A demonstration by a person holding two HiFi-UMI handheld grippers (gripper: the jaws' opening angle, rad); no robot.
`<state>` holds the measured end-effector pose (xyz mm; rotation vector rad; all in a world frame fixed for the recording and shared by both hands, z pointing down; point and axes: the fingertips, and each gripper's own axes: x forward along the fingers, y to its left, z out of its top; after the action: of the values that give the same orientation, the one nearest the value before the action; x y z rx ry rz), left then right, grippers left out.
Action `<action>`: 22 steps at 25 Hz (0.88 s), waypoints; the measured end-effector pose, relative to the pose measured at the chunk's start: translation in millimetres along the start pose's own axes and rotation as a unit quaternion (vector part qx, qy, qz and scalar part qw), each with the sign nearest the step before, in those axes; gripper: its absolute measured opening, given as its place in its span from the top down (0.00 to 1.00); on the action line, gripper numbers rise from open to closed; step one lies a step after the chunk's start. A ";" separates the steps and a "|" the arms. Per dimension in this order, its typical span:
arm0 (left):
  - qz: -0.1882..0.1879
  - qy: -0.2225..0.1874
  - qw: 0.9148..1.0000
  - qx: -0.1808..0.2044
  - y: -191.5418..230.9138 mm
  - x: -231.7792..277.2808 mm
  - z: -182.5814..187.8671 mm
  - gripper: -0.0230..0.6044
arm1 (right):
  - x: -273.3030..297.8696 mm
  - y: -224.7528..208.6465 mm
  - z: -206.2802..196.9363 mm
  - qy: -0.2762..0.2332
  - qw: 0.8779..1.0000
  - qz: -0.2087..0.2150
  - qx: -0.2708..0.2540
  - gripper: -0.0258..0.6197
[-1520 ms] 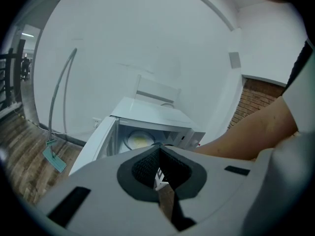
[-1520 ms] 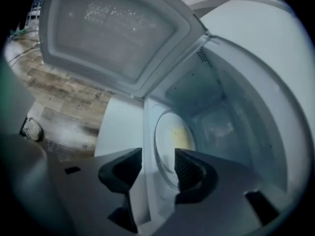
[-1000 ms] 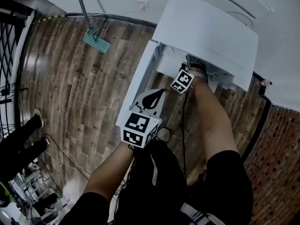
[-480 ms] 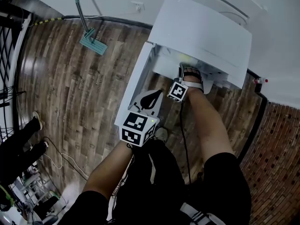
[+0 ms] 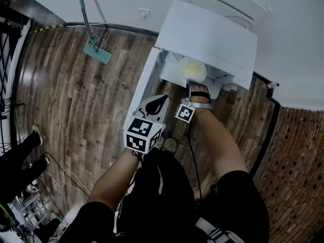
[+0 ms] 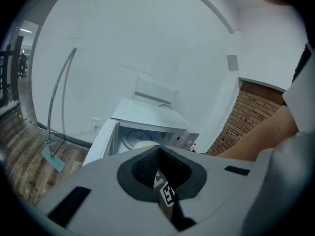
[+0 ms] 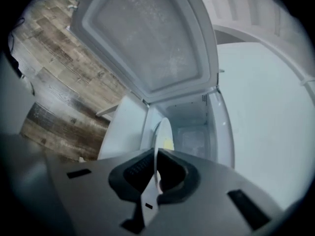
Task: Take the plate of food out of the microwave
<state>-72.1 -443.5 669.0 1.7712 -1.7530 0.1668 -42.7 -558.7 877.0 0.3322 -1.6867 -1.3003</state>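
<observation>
One plate: the round white plate of yellow food (image 5: 194,70) sits at the mouth of the white microwave (image 5: 212,32), whose door is open; we judge it gripped but not yet clear.
Right claw (image 5: 196,86): jaws have just been closing and are now clamped on the plate's rim, forearm stretched forward.
Left claw (image 5: 163,100): jaws together, empty, well back from the plate.

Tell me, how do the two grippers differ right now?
The right gripper grips the plate by its rim, its jaws having just been closing on it; the left gripper is shut on nothing. The right gripper reaches the open microwave; the left gripper is held further back. Both have closed jaws and face the microwave.
</observation>
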 end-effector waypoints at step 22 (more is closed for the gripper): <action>-0.063 -0.051 0.992 0.099 -128.0 -125.6 109.5 0.98 | -254.1 -210.1 -30.5 0.026 0.991 -0.118 0.062 0.93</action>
<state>-2.3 -403.0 475.0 2.0612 -1.7388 0.2056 46.2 -485.4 566.5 0.6517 -1.7271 -1.3465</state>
